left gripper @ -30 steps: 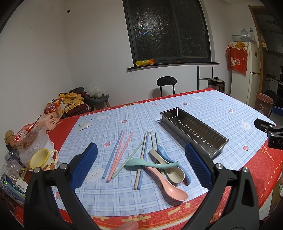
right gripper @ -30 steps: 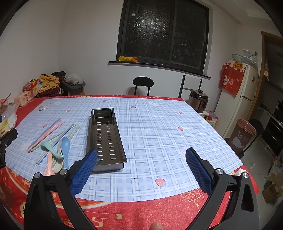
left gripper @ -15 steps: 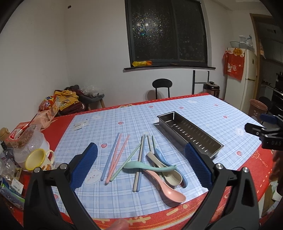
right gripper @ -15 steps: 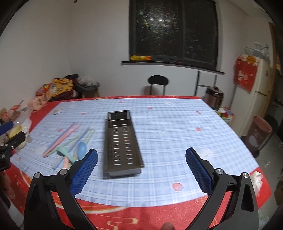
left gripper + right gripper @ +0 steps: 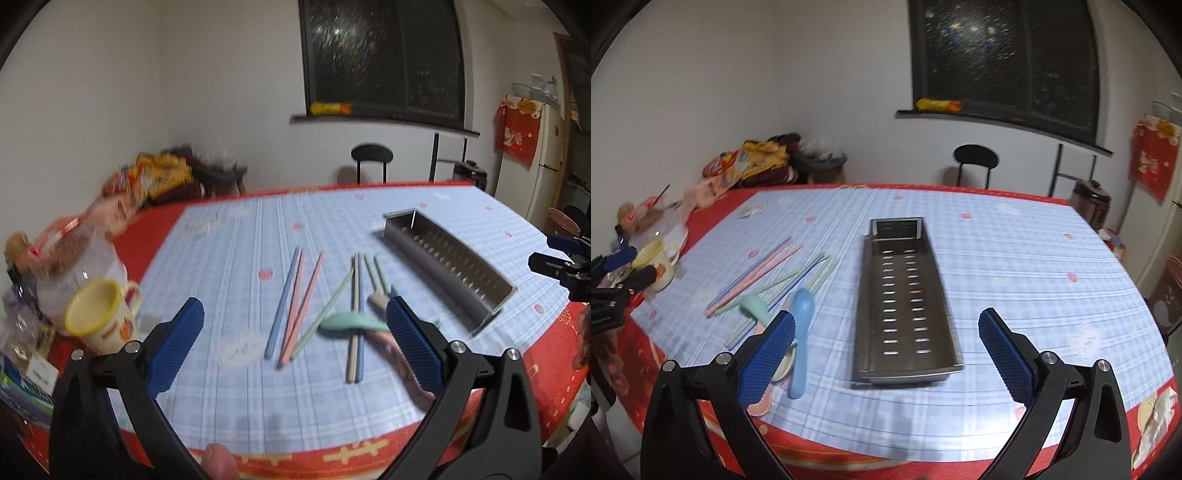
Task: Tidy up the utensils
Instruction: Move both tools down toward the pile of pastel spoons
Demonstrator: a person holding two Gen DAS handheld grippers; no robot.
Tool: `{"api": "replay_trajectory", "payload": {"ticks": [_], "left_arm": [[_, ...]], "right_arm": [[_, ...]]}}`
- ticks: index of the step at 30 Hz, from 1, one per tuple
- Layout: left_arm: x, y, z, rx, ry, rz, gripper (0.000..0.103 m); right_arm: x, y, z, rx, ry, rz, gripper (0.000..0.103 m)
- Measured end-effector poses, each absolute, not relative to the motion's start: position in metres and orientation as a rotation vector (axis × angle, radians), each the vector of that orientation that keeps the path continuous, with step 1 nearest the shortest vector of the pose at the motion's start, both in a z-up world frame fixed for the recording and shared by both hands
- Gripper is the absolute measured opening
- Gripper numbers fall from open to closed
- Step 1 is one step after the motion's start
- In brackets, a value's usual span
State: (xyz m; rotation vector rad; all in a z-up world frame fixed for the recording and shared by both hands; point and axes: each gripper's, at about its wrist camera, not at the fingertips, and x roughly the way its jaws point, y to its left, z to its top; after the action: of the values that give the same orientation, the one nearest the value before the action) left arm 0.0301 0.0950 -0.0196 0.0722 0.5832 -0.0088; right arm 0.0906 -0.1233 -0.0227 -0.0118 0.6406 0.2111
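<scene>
An empty perforated steel tray (image 5: 905, 295) (image 5: 447, 260) lies lengthwise on the blue checked cloth. Left of it are scattered pastel chopsticks (image 5: 295, 295) (image 5: 764, 266) and spoons: a green spoon (image 5: 347, 321) (image 5: 753, 306) across the sticks, a blue spoon (image 5: 801, 332), and pink and beige ones partly hidden behind my fingers. My left gripper (image 5: 295, 347) hangs open above the chopsticks near the table's front edge. My right gripper (image 5: 886, 354) is open over the tray's near end. Each gripper shows at the edge of the other's view.
A yellow mug (image 5: 99, 321) and a plastic container (image 5: 74, 266) with snack bags crowd the table's left side. A black chair (image 5: 975, 162) stands behind the table, a rice cooker (image 5: 1089, 203) and a fridge (image 5: 543, 166) to the right. The red table edge (image 5: 886, 454) is close below.
Both grippers have moved left and closer to the table. The left view now centres on the chopsticks, the right on the tray. Both stay open and nothing has been picked up.
</scene>
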Motion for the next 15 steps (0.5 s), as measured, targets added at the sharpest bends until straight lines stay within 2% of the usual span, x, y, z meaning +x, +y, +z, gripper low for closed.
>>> {"api": "replay_trajectory", "payload": {"ticks": [12, 14, 15], "left_arm": [[0.038, 0.092, -0.059, -0.023, 0.679, -0.100, 0.097], [0.038, 0.081, -0.065, -0.023, 0.689, -0.130, 0.095], [0.038, 0.074, -0.068, -0.021, 0.691, -0.150, 0.093]], "right_arm": [[0.097, -0.090, -0.042, -0.090, 0.659, 0.390, 0.096], [0.097, -0.090, -0.047, -0.066, 0.670, 0.418, 0.085], [0.098, -0.090, -0.048, -0.054, 0.676, 0.427, 0.075]]}}
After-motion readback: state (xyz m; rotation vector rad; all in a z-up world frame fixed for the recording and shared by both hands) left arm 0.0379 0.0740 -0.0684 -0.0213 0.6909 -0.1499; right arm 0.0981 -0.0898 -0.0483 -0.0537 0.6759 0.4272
